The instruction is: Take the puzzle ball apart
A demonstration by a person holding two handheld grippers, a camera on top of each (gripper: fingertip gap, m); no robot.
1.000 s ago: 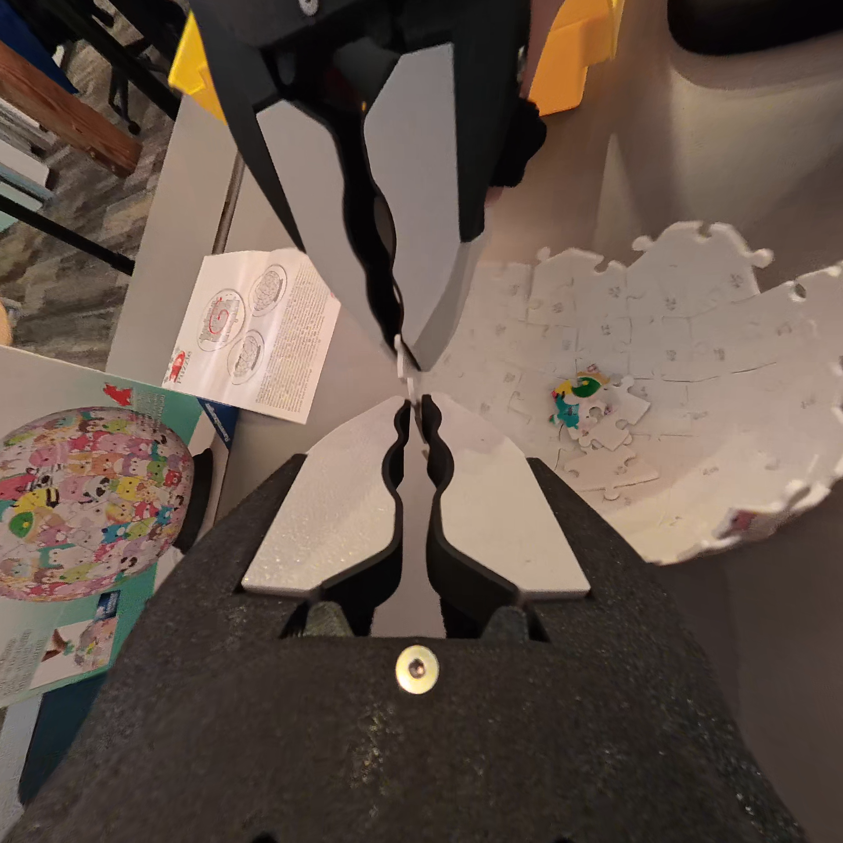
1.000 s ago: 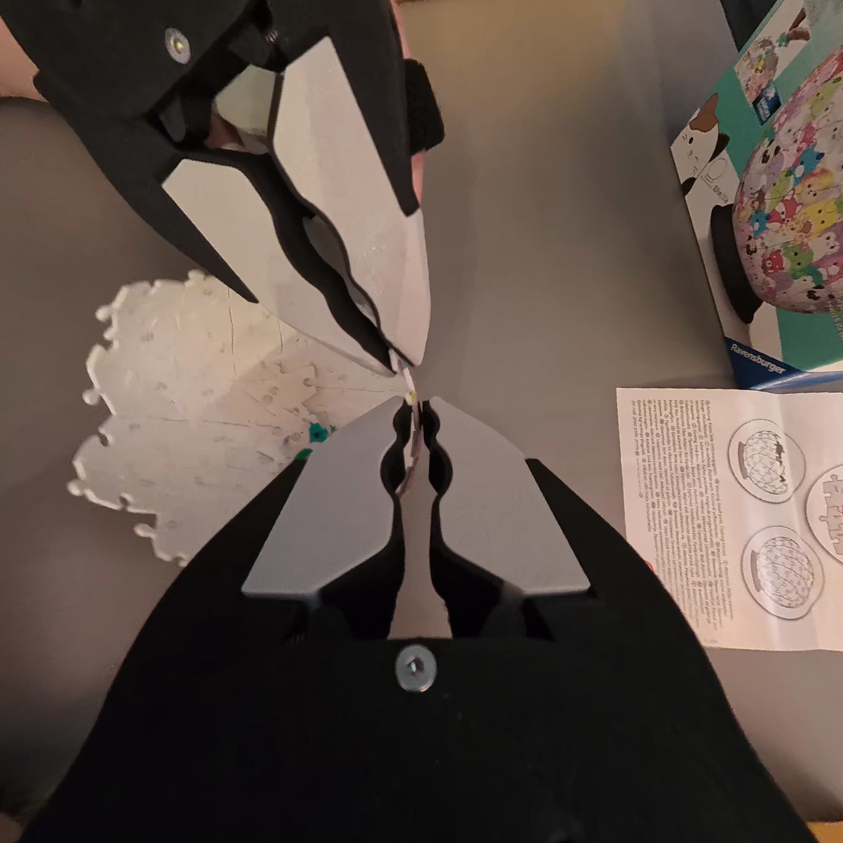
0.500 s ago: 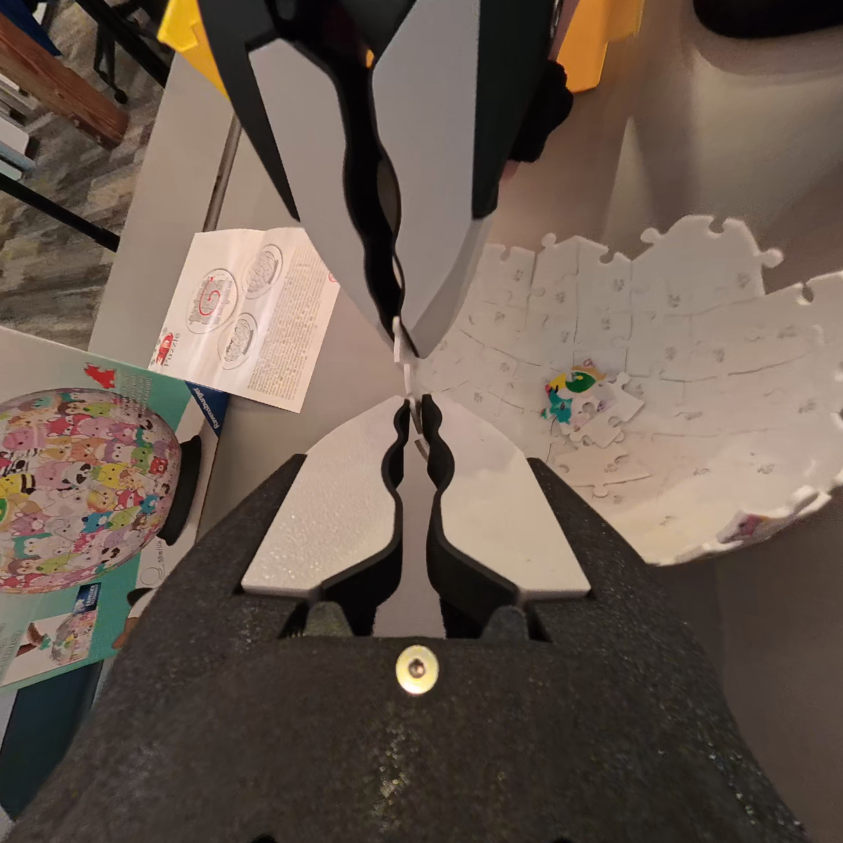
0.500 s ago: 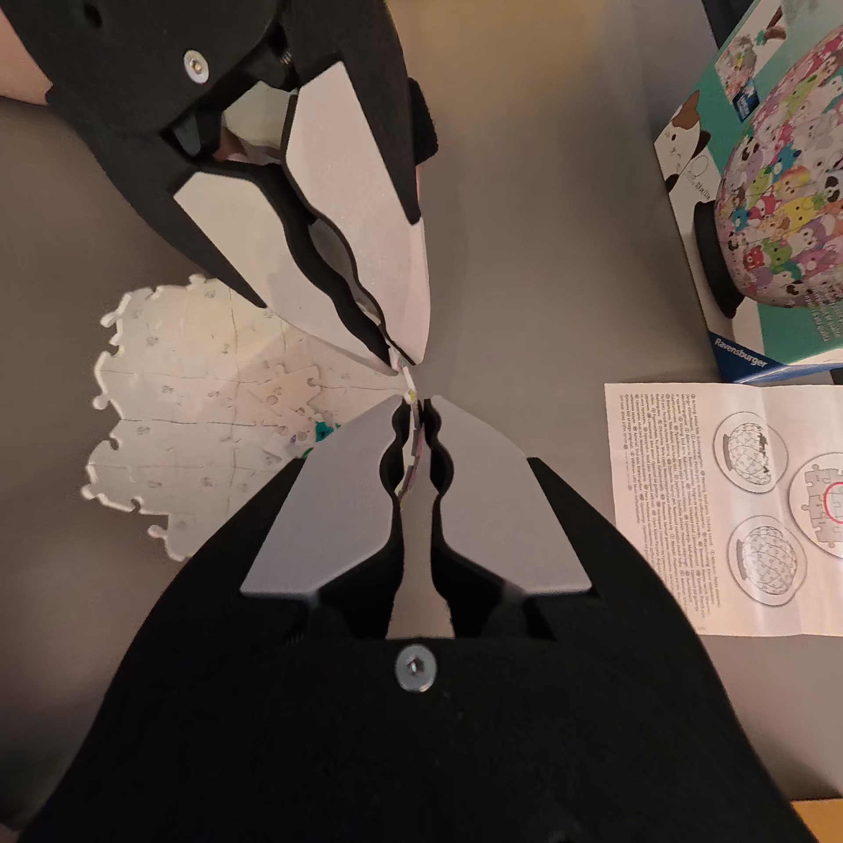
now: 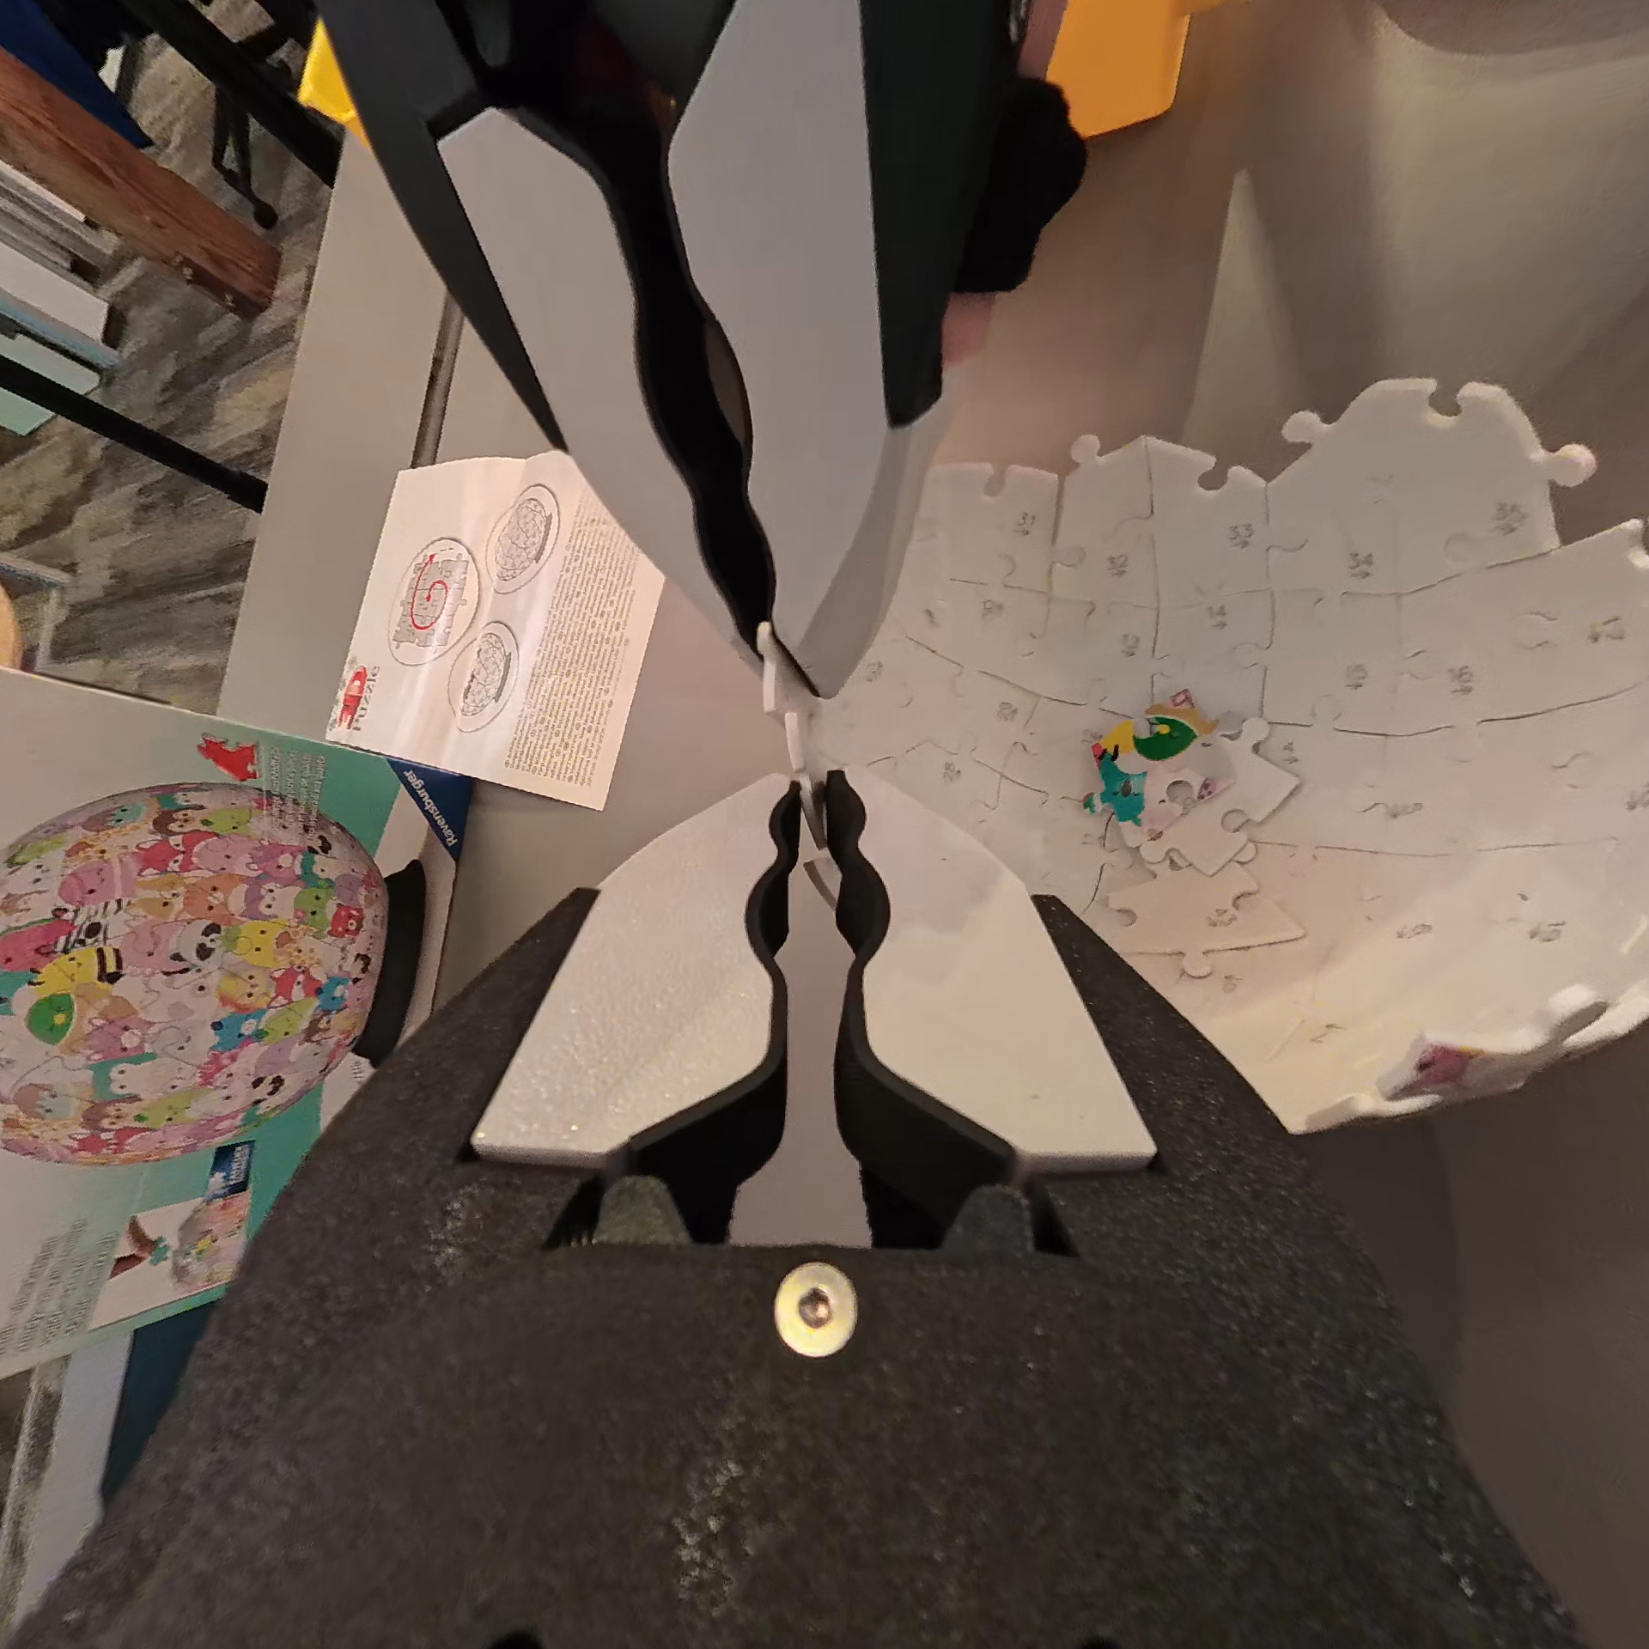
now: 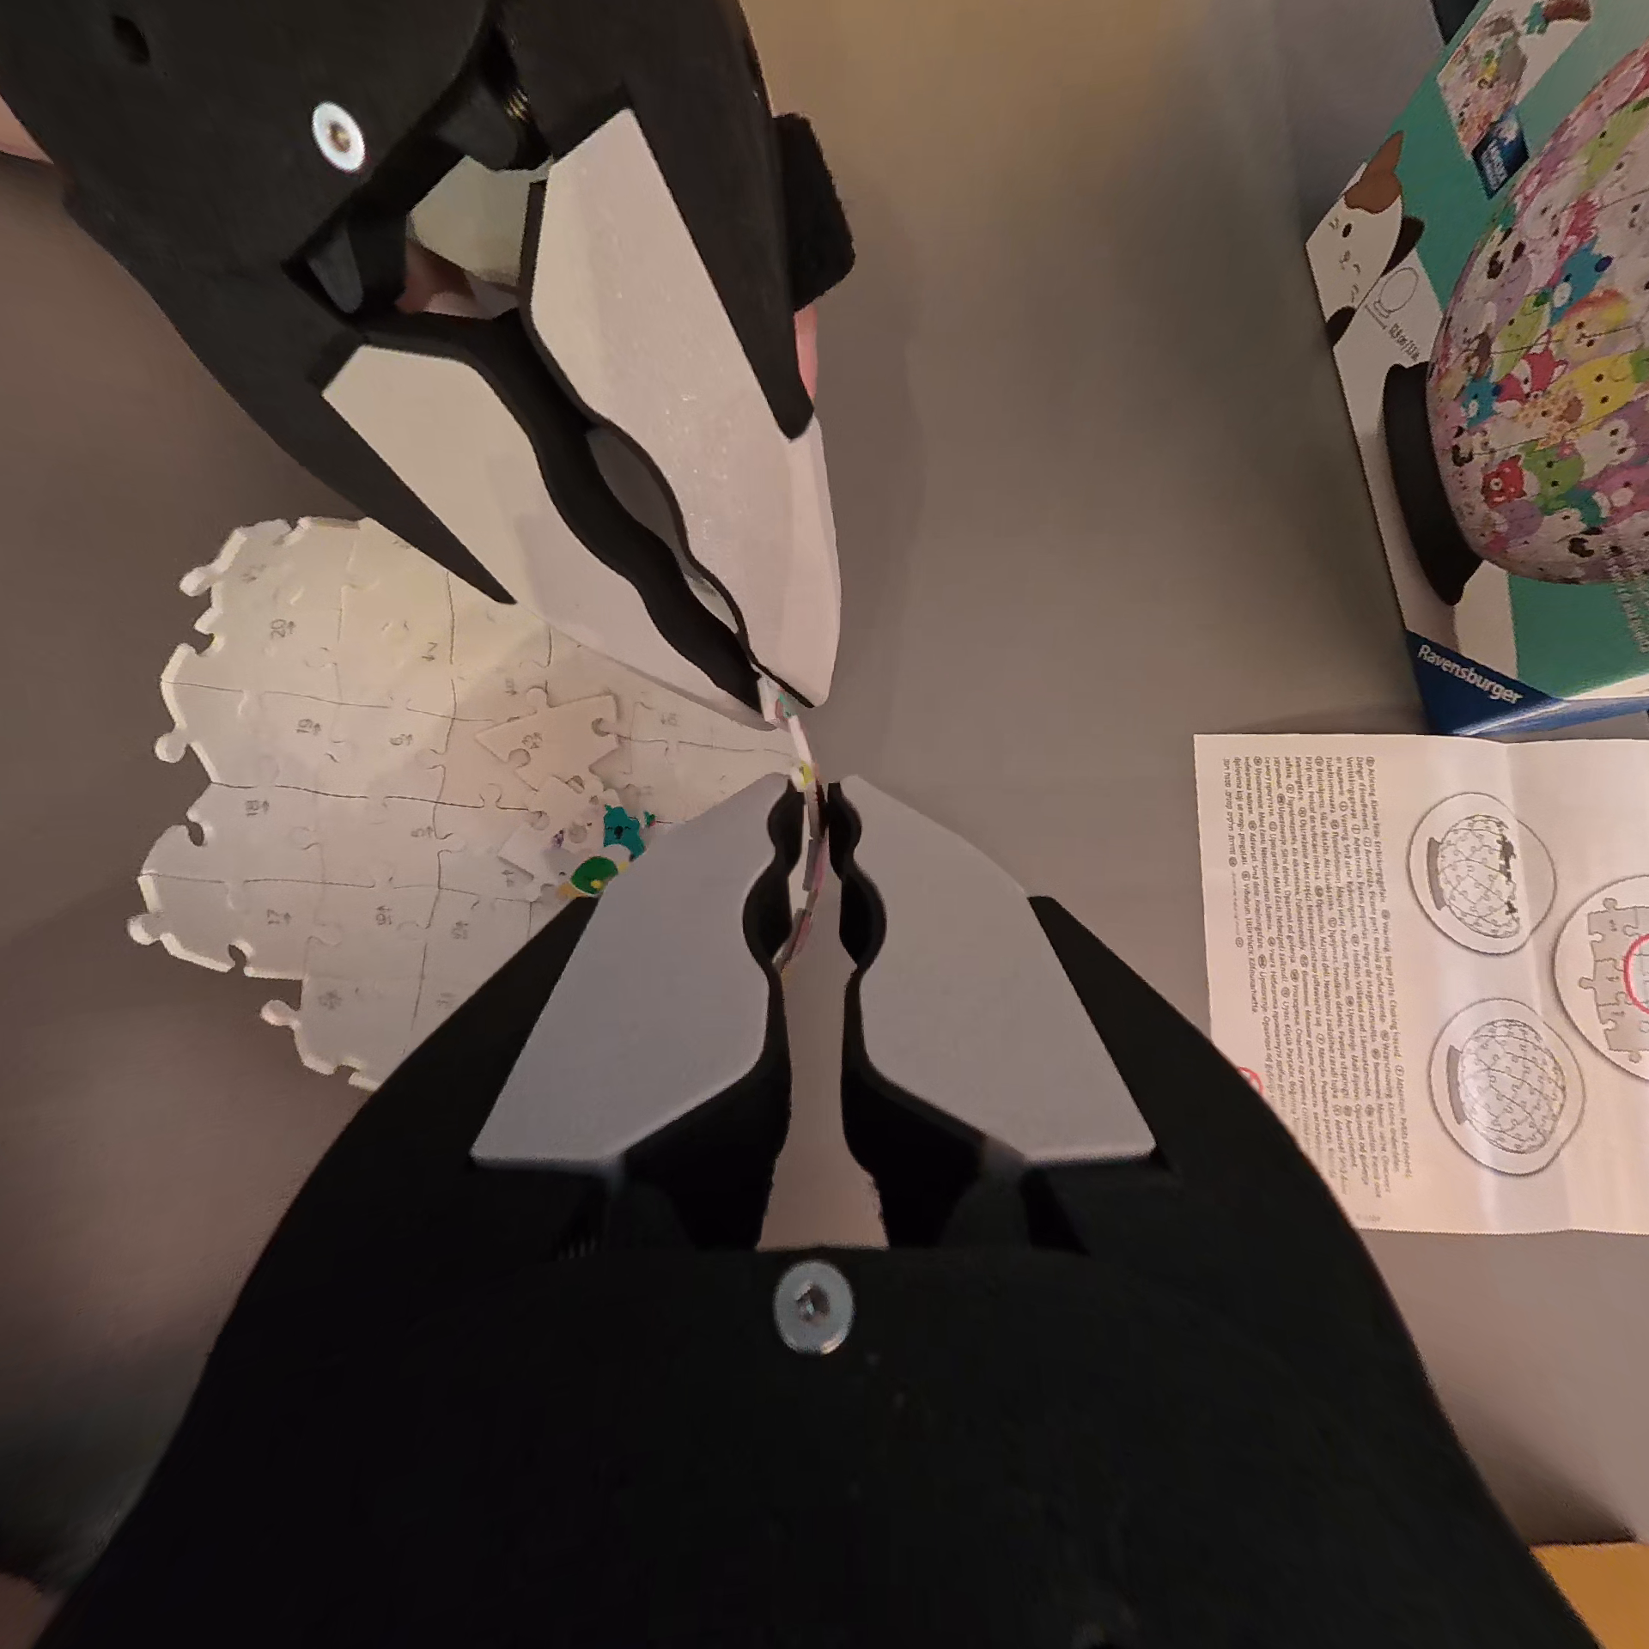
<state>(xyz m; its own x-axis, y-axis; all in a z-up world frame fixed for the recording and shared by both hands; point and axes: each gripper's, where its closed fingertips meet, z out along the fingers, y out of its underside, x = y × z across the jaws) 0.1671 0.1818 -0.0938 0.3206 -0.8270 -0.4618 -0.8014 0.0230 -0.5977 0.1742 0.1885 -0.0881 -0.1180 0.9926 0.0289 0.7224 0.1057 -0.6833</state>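
Observation:
The puzzle ball is down to a white open half-shell [image 5: 1338, 642] lying on the grey table, also in the right wrist view [image 6: 339, 803]. A few loose pieces [image 5: 1178, 785] lie inside it [image 6: 571, 821]. My left gripper [image 5: 807, 790] and my right gripper [image 6: 807, 794] meet tip to tip above the shell's edge. Both are shut on a small strip of joined puzzle pieces [image 5: 783, 705], seen edge-on between them [image 6: 801, 745]. In the left wrist view the right gripper [image 5: 785, 665] comes in from above. In the right wrist view the left gripper [image 6: 790, 696] comes in from the upper left.
A folded instruction leaflet [image 5: 500, 633] lies on the table beside the shell, also in the right wrist view [image 6: 1428, 981]. The puzzle's teal box [image 5: 178, 964] lies past it [image 6: 1517, 357]. A yellow bin [image 5: 1115, 71] stands behind. The table edge and floor are at the left [image 5: 134, 357]. The grippers are tip to tip, or close to it.
Both grippers stay shut on the pieces, tip to tip. The strip showing between the tips has grown slightly longer. Both views have shifted a little over the table.

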